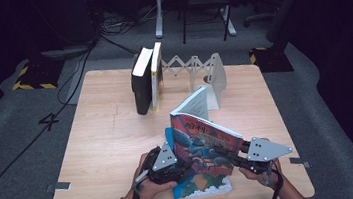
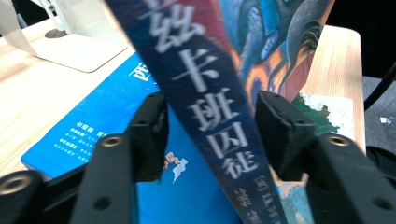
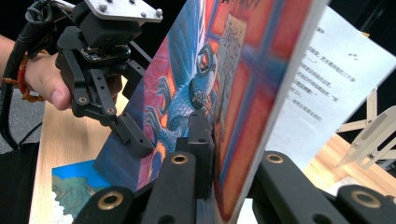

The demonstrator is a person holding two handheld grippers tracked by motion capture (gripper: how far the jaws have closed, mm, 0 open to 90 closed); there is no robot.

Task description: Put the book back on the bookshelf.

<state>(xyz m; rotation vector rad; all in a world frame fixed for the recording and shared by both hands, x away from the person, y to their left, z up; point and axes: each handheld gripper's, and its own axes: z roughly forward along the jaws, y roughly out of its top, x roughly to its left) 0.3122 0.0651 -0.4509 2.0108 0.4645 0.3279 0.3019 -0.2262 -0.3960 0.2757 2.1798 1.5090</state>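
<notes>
High view, leaning books [image 1: 148, 77], white folding bookend [image 1: 215, 77] behind raised book [image 1: 205, 144]

A picture book [image 1: 204, 141] stood up near the front edge of the surface [image 1: 108, 137], on top of another book [image 1: 202, 184] that lay flat. The left tool [image 1: 174, 167] was at the standing book's left side, with the spine between its jaws. The right tool [image 1: 234, 156] was at the book's right side, clamped on the cover. Behind them stood a folding book rack [image 1: 201, 71]. Two more books [image 1: 148, 77] stood at the rack's left end, leaning together.
</notes>
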